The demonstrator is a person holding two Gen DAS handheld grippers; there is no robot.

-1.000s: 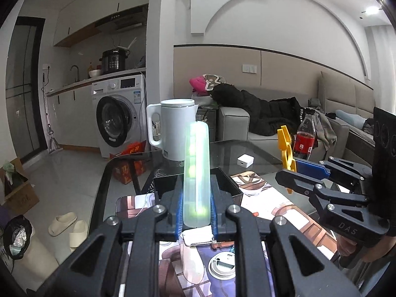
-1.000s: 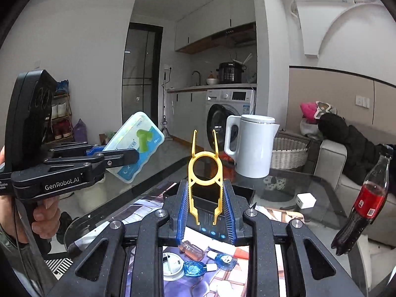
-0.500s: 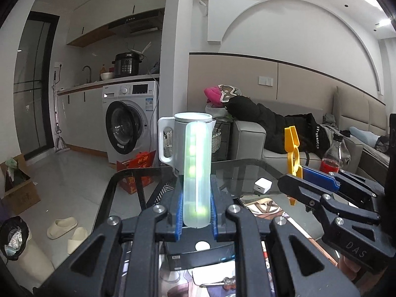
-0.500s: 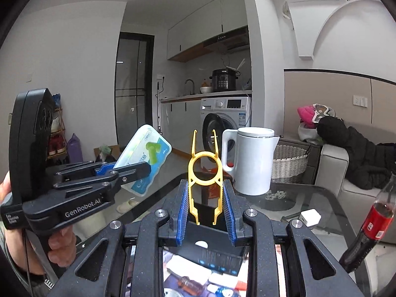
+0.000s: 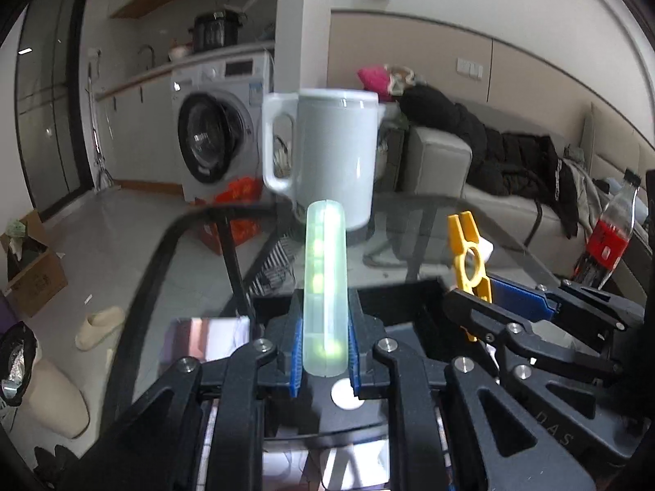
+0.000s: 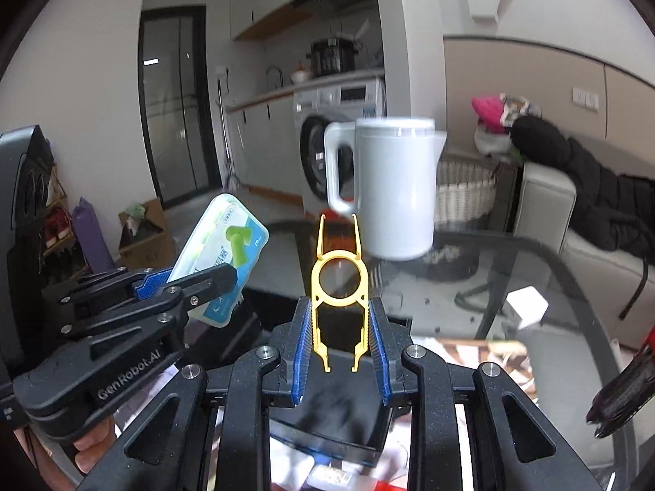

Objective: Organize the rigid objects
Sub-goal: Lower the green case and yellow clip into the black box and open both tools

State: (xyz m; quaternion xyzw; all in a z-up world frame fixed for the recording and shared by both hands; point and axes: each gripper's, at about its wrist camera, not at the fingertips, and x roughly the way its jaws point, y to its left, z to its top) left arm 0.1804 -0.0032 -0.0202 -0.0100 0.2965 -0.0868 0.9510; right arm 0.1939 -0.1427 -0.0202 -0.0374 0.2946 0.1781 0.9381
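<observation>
My left gripper (image 5: 325, 343) is shut on a flat translucent plastic case (image 5: 325, 286) with green pieces inside, held edge-on and upright; the right wrist view shows its printed face (image 6: 219, 257). My right gripper (image 6: 337, 335) is shut on a yellow plastic clip (image 6: 336, 286) with a ring and two prongs pointing up; it also shows in the left wrist view (image 5: 468, 262). Both grippers hover side by side above an open black box (image 5: 409, 307) on the glass table (image 6: 532, 266).
A white kettle (image 5: 331, 155) stands at the table's far edge. A cola bottle (image 5: 610, 233) stands at the right. A small white cube (image 6: 526, 307) lies on the glass. Small items lie under the grippers. A sofa (image 5: 511, 172) lies behind.
Both grippers have tipped forward and down toward the black box, keeping hold of the case and the clip. The kettle now sits higher and closer in both views.
</observation>
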